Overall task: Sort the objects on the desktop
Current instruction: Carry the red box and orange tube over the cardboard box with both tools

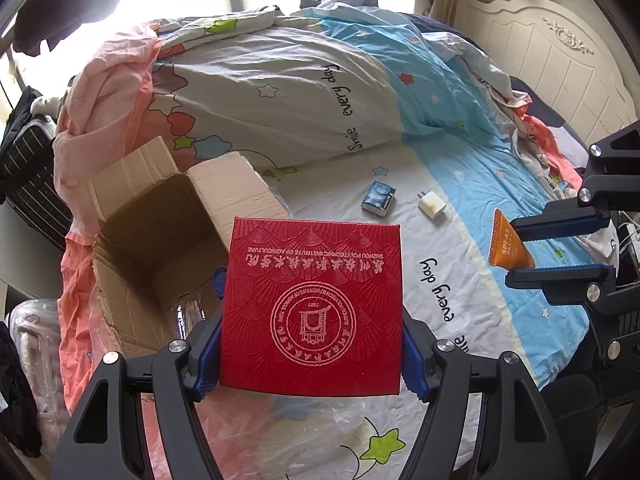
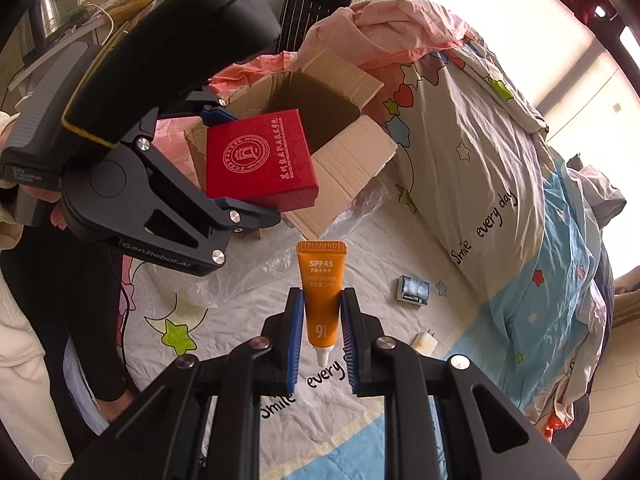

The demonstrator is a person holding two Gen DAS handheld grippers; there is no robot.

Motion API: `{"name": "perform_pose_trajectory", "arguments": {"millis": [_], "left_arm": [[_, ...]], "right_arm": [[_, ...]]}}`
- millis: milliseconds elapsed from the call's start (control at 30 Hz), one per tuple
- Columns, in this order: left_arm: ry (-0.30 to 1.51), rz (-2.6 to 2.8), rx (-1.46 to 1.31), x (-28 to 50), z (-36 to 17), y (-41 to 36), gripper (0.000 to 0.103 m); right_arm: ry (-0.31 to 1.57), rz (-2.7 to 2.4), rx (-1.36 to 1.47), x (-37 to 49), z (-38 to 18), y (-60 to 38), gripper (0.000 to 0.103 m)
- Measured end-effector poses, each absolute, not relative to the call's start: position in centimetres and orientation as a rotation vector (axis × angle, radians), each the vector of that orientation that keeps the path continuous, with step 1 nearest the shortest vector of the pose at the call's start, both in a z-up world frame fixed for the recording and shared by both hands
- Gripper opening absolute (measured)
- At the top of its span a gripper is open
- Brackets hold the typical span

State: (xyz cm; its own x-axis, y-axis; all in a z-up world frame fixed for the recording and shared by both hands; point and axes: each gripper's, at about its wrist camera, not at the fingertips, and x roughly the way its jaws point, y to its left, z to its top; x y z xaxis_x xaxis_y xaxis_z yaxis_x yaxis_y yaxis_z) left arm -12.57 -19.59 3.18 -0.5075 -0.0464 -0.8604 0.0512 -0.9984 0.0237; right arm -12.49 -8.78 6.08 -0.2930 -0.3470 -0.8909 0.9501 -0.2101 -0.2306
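A red square gift box [image 1: 316, 264] with a round seal printed on it hangs over the bed, and my left gripper [image 1: 312, 300] is shut on its two sides. It sits just right of an open brown cardboard box [image 1: 232, 196] whose inside looks empty. In the right wrist view the red box [image 2: 260, 160] hovers at the cardboard box's [image 2: 360, 152] near rim. My right gripper [image 2: 322, 294] is shut on a small orange SPF45 tube [image 2: 322, 280], nozzle towards the camera, above the sheet. The left wrist view shows the tube [image 1: 508, 248] at far right.
A small blue packet [image 1: 379, 197] and a white charger plug [image 1: 432, 206] lie on the patterned bed sheet [image 1: 440, 280]. A heaped duvet [image 1: 280, 92] fills the back, with a cream headboard [image 1: 540, 52] at right. Clear plastic film [image 2: 248, 276] lies beside the cardboard box.
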Motion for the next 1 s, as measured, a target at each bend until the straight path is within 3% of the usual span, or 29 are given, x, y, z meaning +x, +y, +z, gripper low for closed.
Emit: {"name": "perform_pose_trajectory", "arguments": {"millis": [633, 1000], "left_arm": [[0.271, -2.529, 1.43, -12.7, 2.8, -30.4, 0.072], [0.324, -2.475, 1.413, -14.1, 1.3, -33.5, 0.072]], "right_arm": [[0.918, -1.683, 0.816, -13.3, 5.9, -17.2, 0.018], [0.919, -1.658, 0.807, -14.5, 4.2, -21.4, 0.018]]}}
